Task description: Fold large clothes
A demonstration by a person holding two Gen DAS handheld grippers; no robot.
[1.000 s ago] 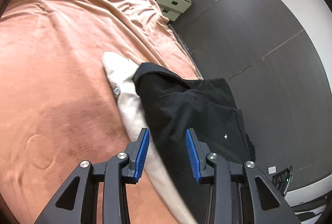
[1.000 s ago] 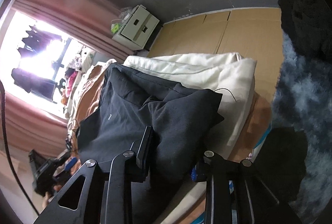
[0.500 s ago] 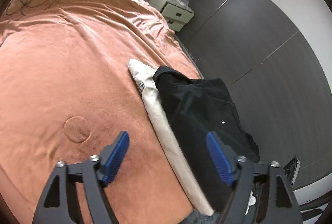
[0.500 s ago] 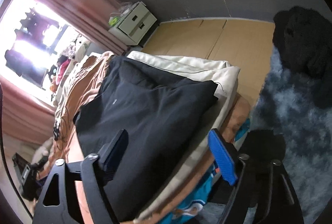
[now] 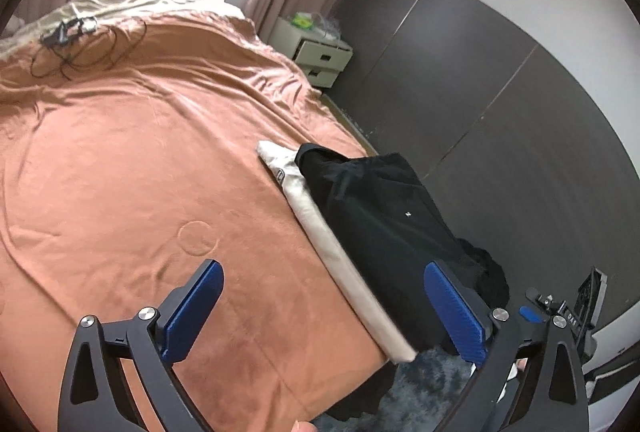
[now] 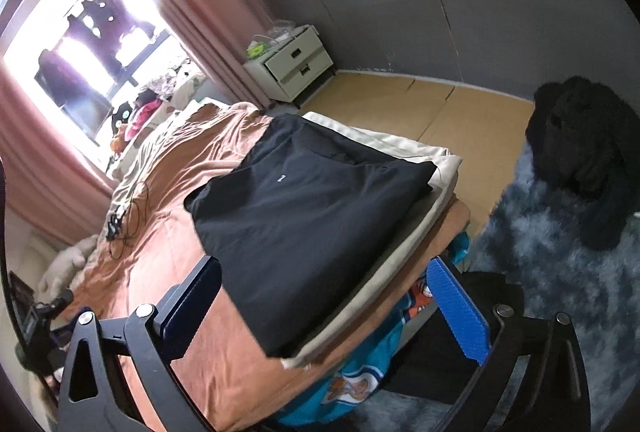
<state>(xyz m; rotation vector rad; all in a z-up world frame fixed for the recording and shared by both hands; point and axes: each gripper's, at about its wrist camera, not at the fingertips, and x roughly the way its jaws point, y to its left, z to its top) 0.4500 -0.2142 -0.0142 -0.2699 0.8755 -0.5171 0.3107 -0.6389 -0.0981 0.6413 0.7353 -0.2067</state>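
A folded black garment (image 5: 384, 216) lies flat on top of a folded cream garment (image 5: 320, 232) at the right edge of the bed. It also shows in the right wrist view (image 6: 304, 207), with the cream garment (image 6: 436, 167) under it. My left gripper (image 5: 324, 312) is open and empty, held back above the bed's near edge. My right gripper (image 6: 324, 312) is open and empty, held off the bed corner, apart from the black garment.
The bed has an orange-brown blanket (image 5: 140, 171) with black cables (image 5: 76, 43) near its head. A white nightstand (image 5: 320, 55) stands by the dark wall. A grey shaggy rug (image 6: 560, 272) and a black plush heap (image 6: 584, 159) lie on the floor.
My right gripper let go of the black garment and opened. My left gripper opened wider. Both pulled back from the folded stack, which now lies flat.
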